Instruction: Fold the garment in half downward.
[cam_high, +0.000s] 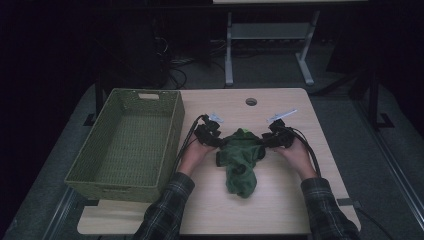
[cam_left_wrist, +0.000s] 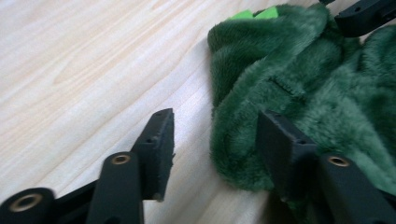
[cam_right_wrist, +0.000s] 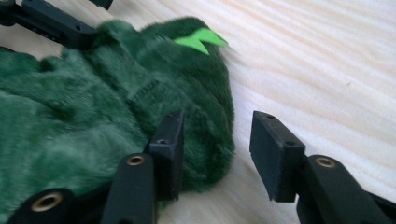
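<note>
Left gripper (cam_left_wrist: 212, 140): jaws partly parted and straddling the near edge of the green plush garment (cam_left_wrist: 303, 93). One jaw stands over bare table (cam_left_wrist: 84, 70); the other rests on or in the pile. No pad pressure on the fabric is visible, so nothing is held. This straddle appears intended to trap the edge fold once the jaws come together.

Right gripper (cam_right_wrist: 217, 149): jaws likewise partly parted, mirroring the left. One jaw lies against the plush, the other over bare wood, with the garment's edge in the gap between them. Nothing is clamped here either.

In the high view, left gripper (cam_high: 212, 137) and right gripper (cam_high: 272, 138) face each other across the garment's far end, one on each side. This placement suits a two-point pickup that would keep the fabric spread.

Garment position: it lies crumpled at the table centre (cam_high: 240, 162), trailing toward the person. A bright green tab (cam_right_wrist: 201, 39) marks its far edge.

The green woven basket (cam_high: 125, 145) stands just left of the left hand, apart from the garment.
</note>
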